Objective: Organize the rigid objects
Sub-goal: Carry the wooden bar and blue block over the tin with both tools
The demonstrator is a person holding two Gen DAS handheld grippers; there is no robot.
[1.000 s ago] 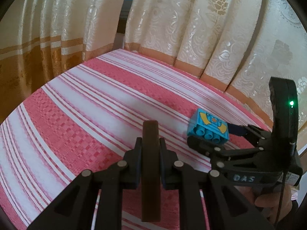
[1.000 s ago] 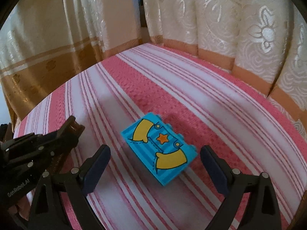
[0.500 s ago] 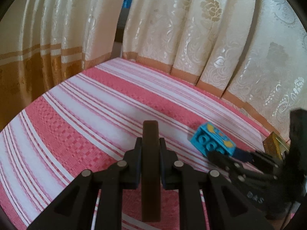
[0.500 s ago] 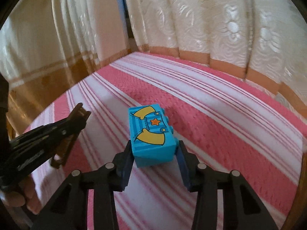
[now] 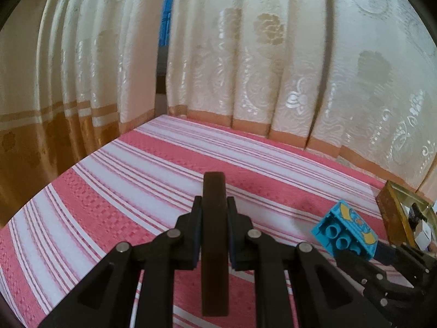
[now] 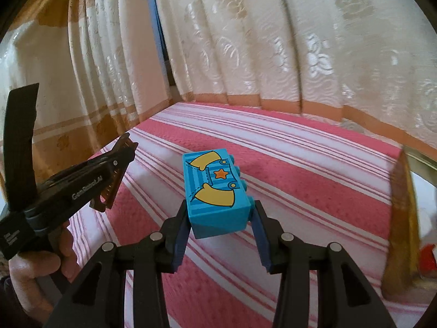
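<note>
- Left wrist view: a flat dark brown rigid piece [image 5: 214, 235] is being gripped edge-on by the left gripper [image 5: 214, 220], whose two fingers are being pressed against its two faces; the piece is standing upright between them and is sticking out past the fingertips.
- Beneath it, a table covered by a red and white striped woven cloth [image 5: 114, 191] is being shown, with cream patterned curtains [image 5: 245, 63] hanging behind.
- At the lower right, a bright blue plastic toy brick with yellow markings [image 5: 345, 232] is being held off the cloth by the right gripper [image 5: 363, 251], its round hollow underside being turned towards this camera.
- Just beyond the brick, at the table's right end, a golden-brown box with a yellow rim [image 5: 390, 207] is being seen.
- Right wrist view: the blue brick [image 6: 218, 191] is being clamped between the right gripper's [image 6: 220, 218] two dark blue pads [image 6: 181, 237], which are being pressed on its near end; the printed star face is being turned upward and most of the brick is reaching forward past the fingertips, clear of the striped cloth [image 6: 300, 169].
- To the left, the left gripper [image 6: 114, 175] is being held by a hand [image 6: 35, 270], with the brown piece's thin edge being seen between its closed fingers.
</note>
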